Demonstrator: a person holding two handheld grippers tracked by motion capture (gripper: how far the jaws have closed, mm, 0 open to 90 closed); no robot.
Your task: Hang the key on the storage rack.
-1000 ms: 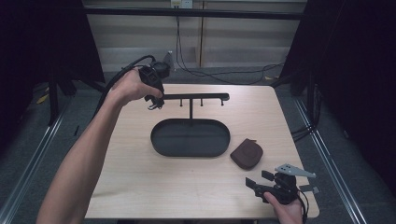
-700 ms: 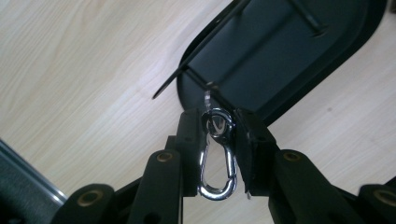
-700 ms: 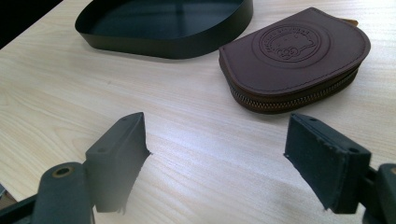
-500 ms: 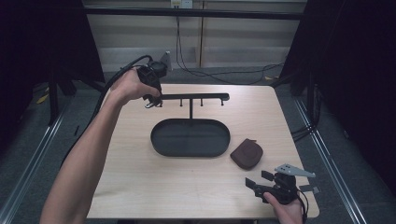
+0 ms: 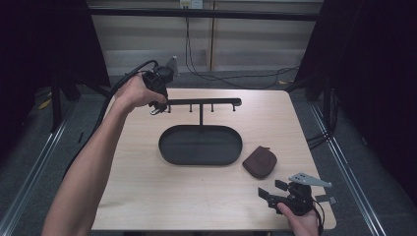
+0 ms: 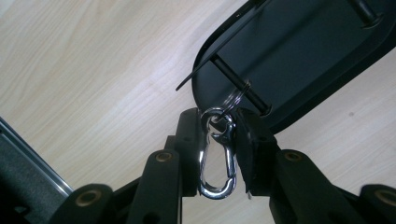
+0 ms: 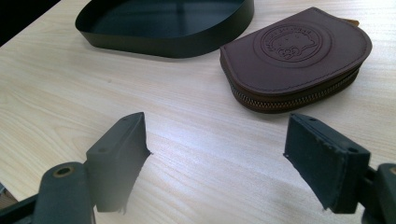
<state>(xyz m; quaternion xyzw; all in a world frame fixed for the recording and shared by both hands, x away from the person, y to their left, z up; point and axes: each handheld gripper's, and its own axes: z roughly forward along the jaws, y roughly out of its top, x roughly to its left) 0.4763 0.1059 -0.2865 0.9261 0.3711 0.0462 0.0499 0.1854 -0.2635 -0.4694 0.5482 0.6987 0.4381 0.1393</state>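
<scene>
The person's left hand (image 5: pixel 134 91) and the left gripper (image 5: pixel 158 105) shifted slightly toward the table's far-left corner, along the left end of the black hook rack (image 5: pixel 201 102). The silver carabiner (image 6: pixel 216 156) clamped between its jaws moved with it.

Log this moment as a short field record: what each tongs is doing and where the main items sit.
left tongs: shut on a silver carabiner clip, held at the left end of the black hook rack
right tongs: open, low over the table's near right corner
tray: black oval, mid-table, forms the rack's base
pouch: brown, zipped, on the table right of the tray, ahead of the right tongs
</scene>
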